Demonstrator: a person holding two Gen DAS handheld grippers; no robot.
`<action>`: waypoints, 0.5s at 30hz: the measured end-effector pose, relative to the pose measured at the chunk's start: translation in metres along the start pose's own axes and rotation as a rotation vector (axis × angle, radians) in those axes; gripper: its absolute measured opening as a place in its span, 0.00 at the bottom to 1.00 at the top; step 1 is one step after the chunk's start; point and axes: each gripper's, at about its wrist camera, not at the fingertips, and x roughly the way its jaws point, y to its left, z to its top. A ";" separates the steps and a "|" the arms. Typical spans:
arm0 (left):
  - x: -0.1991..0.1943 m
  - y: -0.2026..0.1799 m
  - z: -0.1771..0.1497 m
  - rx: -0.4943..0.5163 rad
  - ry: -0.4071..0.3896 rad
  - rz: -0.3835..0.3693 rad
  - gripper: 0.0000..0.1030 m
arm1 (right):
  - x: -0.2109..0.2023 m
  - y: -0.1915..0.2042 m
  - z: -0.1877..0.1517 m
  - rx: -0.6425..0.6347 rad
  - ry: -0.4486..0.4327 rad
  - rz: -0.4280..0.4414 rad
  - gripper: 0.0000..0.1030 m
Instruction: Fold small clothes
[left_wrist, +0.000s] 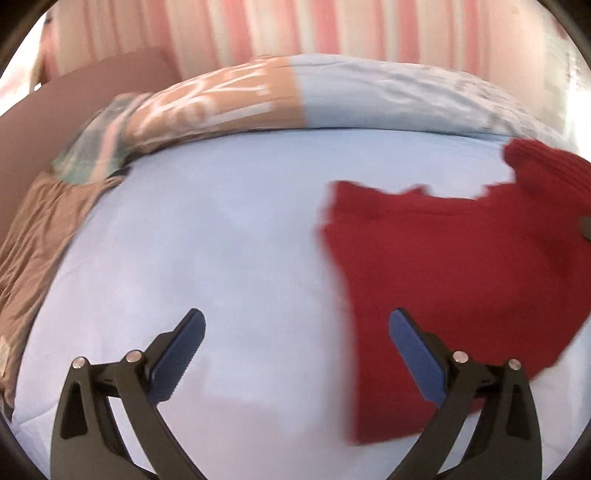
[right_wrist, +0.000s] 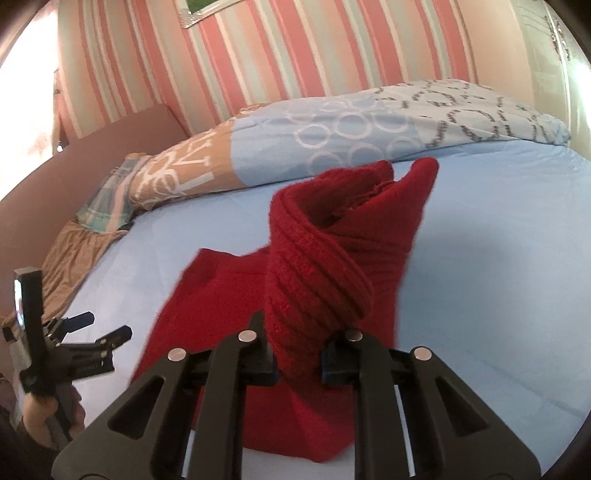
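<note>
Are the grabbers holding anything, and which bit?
The right gripper pinches the red ribbed knit garment by its bunched ribbed end. The left gripper is open, holding nothing.

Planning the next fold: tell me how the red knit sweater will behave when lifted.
Probably floppy: the ribbed part of the red knit sweater droops from the right gripper. Likely clingy, not slippery, given its fuzzy knit. Its body will probably drag on the blue sheet.
</note>
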 end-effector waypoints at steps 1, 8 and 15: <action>0.000 0.013 -0.001 -0.018 -0.004 0.007 0.97 | 0.003 0.008 0.000 -0.006 0.000 0.017 0.13; -0.010 0.065 -0.006 -0.073 -0.048 0.024 0.97 | 0.046 0.077 -0.019 -0.113 0.069 0.006 0.12; -0.017 0.070 -0.019 -0.063 -0.066 -0.011 0.97 | 0.047 0.091 -0.019 -0.084 0.042 0.017 0.12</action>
